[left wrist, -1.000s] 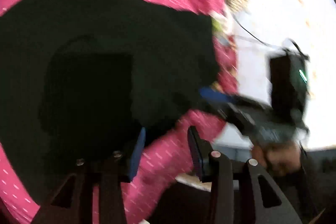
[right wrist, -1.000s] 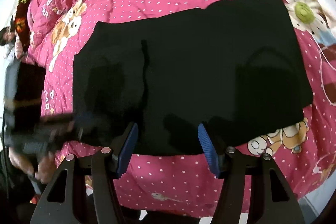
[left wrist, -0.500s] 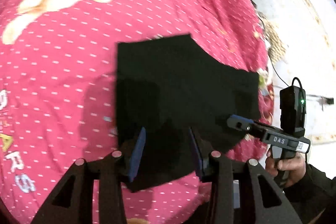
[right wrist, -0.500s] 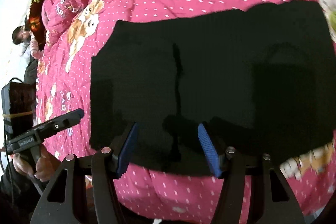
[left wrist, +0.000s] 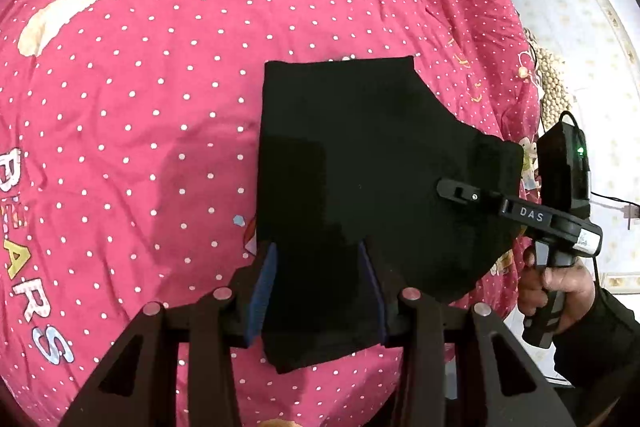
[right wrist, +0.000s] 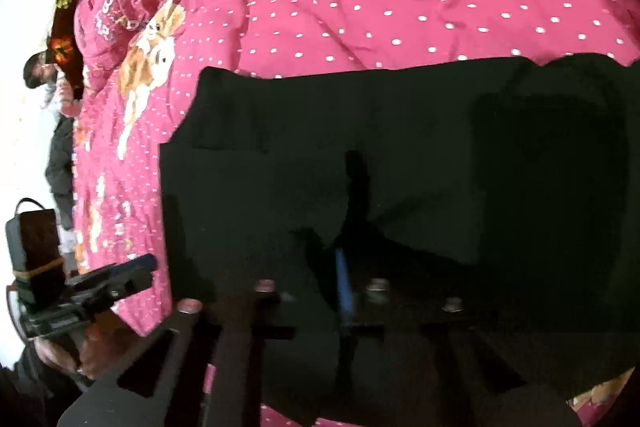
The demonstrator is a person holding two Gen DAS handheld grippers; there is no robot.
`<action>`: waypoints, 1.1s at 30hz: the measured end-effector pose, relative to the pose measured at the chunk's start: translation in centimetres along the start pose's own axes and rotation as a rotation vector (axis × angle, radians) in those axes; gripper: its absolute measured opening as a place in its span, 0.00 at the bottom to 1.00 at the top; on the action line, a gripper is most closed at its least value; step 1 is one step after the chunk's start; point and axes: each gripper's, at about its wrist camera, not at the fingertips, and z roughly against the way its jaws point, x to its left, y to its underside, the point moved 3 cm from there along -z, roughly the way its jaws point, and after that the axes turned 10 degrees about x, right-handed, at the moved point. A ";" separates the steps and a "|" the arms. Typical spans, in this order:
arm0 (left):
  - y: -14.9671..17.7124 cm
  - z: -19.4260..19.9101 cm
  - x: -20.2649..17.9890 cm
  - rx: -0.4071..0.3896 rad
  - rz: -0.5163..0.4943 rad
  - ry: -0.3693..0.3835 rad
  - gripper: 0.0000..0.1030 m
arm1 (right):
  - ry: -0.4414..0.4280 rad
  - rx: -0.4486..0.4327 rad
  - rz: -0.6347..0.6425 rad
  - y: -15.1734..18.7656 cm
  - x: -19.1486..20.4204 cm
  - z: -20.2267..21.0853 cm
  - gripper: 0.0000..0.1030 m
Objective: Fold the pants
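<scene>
Pants (right wrist: 400, 155) flat on bed (left wrist: 140, 107): right gripper (right wrist: 344, 291) fingers just closed, pinching near edge; left gripper (left wrist: 320, 291) fingers wide, unclamped astride it—grip before lifting.

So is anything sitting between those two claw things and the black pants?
Nothing visible. The black pants lie bare on the pink bedspread. The left gripper hangs open right over their near edge, and the right gripper has just been closing, its fingers now together at the cloth.

Black pants (left wrist: 360, 163) lie flat on the pink polka-dot bedspread (left wrist: 140, 115), spread sideways along its near edge. Fabric plain and dark; one faint crease runs across the middle. Near hem overhangs the bed edge slightly
</scene>
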 end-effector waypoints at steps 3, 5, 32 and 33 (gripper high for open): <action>-0.3 0.3 0.2 -0.010 0.001 -0.005 0.42 | 0.004 -0.001 0.036 -0.3 0.7 0.4 0.03; -0.5 0.5 0.2 -0.018 0.002 -0.009 0.42 | 0.007 -0.039 0.043 -0.5 1.1 1.5 0.03; 4.2 -0.7 -7.6 -0.009 -0.186 -0.238 0.42 | 0.206 -0.010 0.187 8.1 1.7 2.1 0.05; 4.0 0.0 -8.0 -0.028 -0.194 -0.255 0.42 | 0.212 -0.018 0.197 8.6 1.9 2.3 0.05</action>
